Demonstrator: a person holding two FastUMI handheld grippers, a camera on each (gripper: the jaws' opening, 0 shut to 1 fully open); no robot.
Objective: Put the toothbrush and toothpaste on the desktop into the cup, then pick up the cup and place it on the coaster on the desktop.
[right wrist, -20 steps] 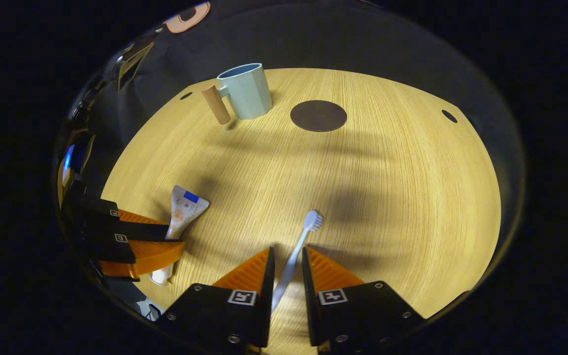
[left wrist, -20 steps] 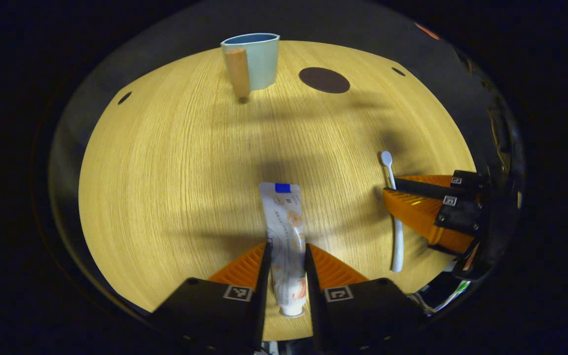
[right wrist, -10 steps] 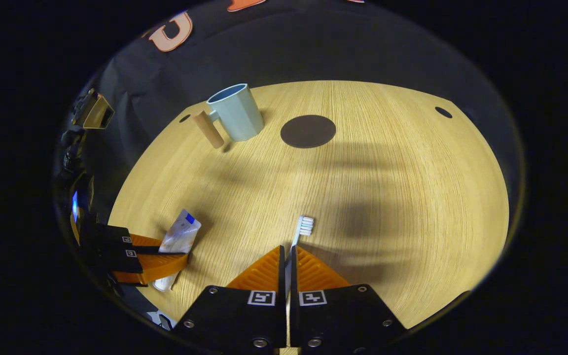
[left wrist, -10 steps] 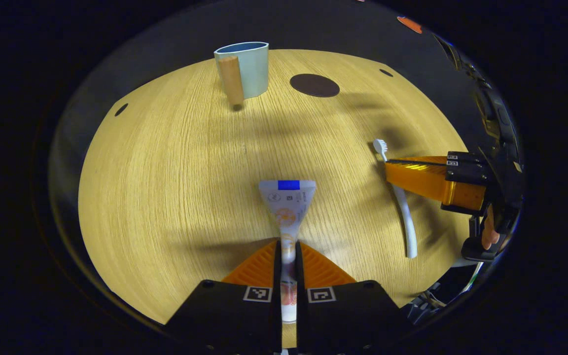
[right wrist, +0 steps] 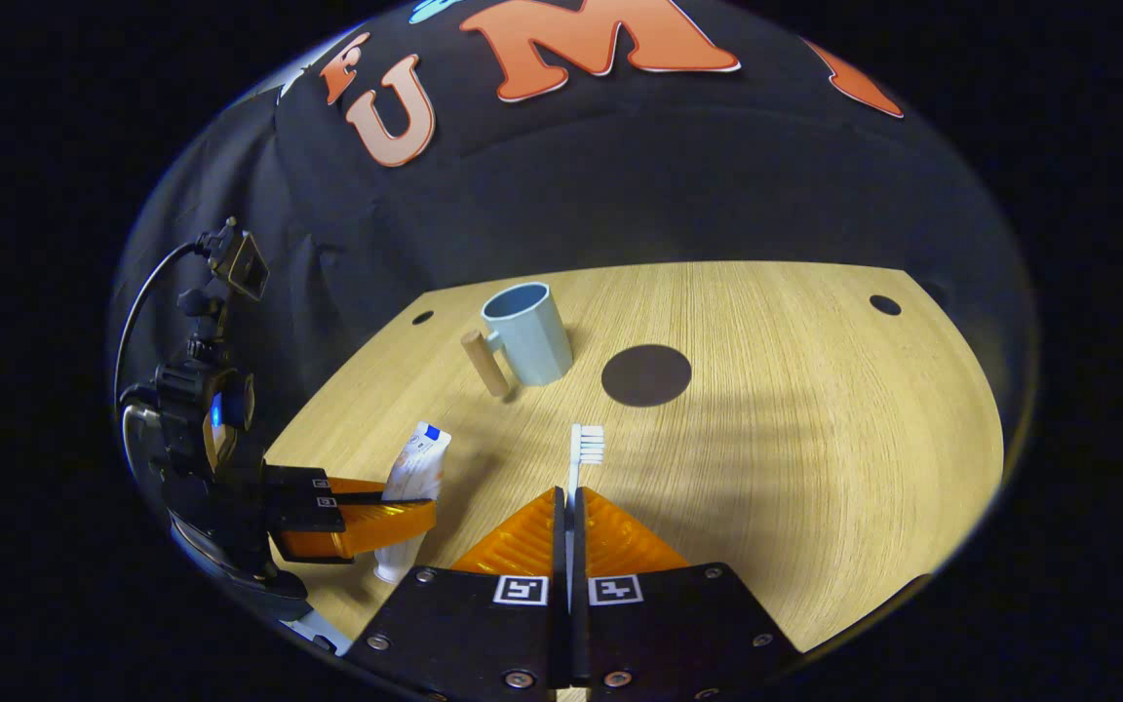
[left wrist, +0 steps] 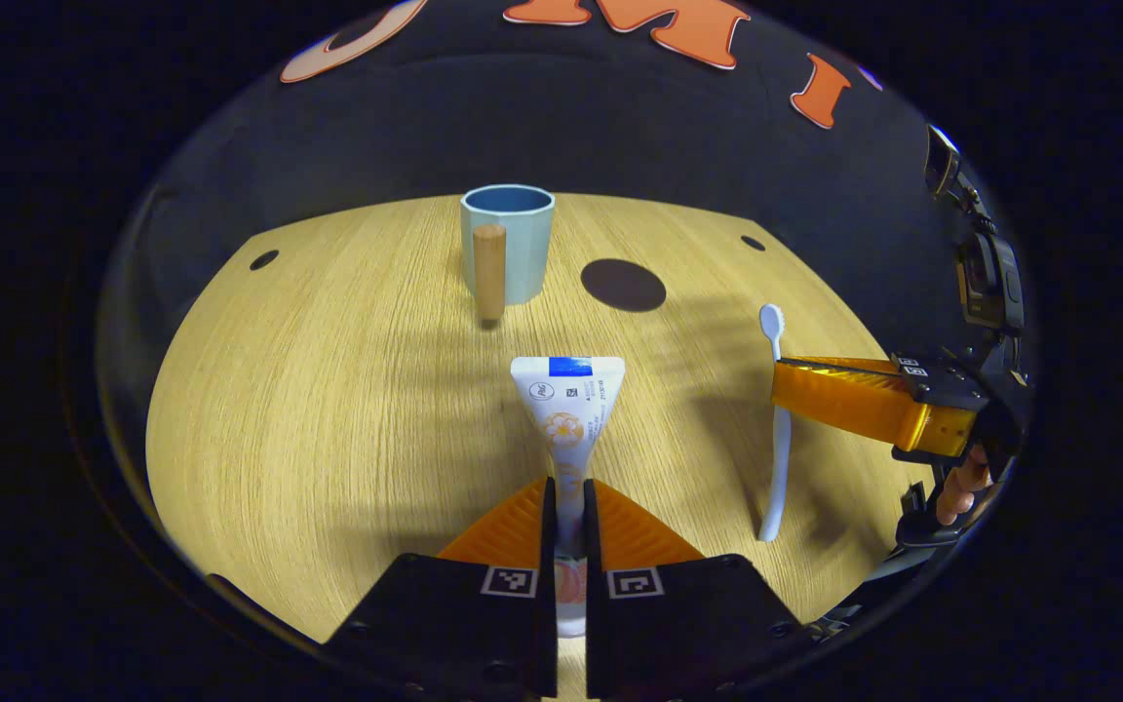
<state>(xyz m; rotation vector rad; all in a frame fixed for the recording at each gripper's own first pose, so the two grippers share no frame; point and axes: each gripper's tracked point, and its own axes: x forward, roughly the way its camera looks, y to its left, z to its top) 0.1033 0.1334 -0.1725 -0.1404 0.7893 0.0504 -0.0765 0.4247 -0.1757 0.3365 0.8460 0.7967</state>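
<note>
Toothpaste: the tube (left wrist: 566, 419) is clamped between both fingers of my left hand-held gripper (left wrist: 568, 502), cap end toward me, flat crimped end pointing at the far edge of the tabletop (left wrist: 328, 390). From the right gripper view the tube (right wrist: 415, 478) looks raised off the wood, tilted, over the near left part of the tabletop.

Toothbrush: the white brush (right wrist: 583, 450) is pinched between both fingers of my right hand-held gripper (right wrist: 568, 507), bristle head out in front. From the left gripper view the brush (left wrist: 774, 429) stands roughly upright in that gripper (left wrist: 786, 390); I cannot tell whether its lower end touches the wood.

Cup: the pale blue cup (left wrist: 513, 244) stands upright near the far edge, its wooden handle (left wrist: 489, 271) turned toward my left hand-held gripper. Its inside is hidden from here.

Coaster: the dark round coaster (left wrist: 623, 285) lies flat just right of the cup, apart from it, bare.

My hand: fingers (left wrist: 956, 492) show behind the right hand-held gripper at the right edge of the tabletop.
</note>
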